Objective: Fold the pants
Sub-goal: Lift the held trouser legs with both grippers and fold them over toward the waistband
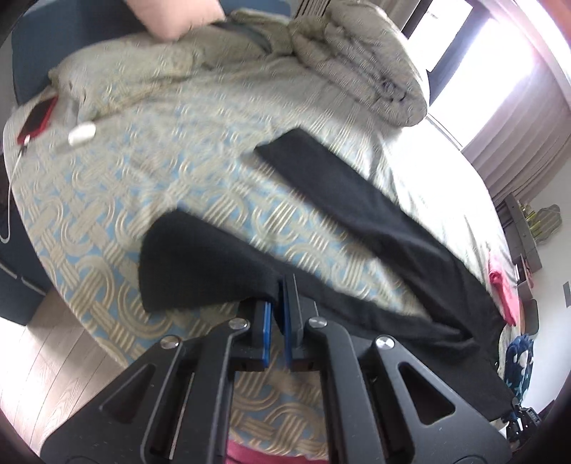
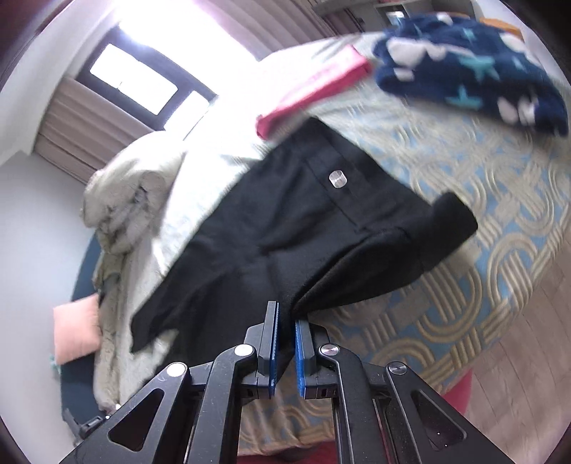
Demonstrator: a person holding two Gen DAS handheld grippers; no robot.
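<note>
Black pants [image 1: 374, 228] lie spread on the patterned bed cover [image 1: 125, 185]. My left gripper [image 1: 280, 285] is shut on the edge of the near pant leg, and that leg's cuff end [image 1: 200, 260] is lifted off the bed. In the right wrist view the waist part of the pants [image 2: 285, 221] shows, with a silver button [image 2: 337, 178]. My right gripper [image 2: 285, 314] is shut on a fold of the black cloth and holds it up above the bed.
A heaped grey-green duvet [image 1: 367, 60] and a pink pillow [image 1: 167, 18] lie at the head of the bed. A red phone [image 1: 37, 119] and a white charger [image 1: 82, 132] lie near the left edge. A pink garment [image 2: 314, 96] and a navy star-patterned garment [image 2: 474, 75] lie beyond the pants. Wooden floor [image 1: 53, 360] lies beside the bed.
</note>
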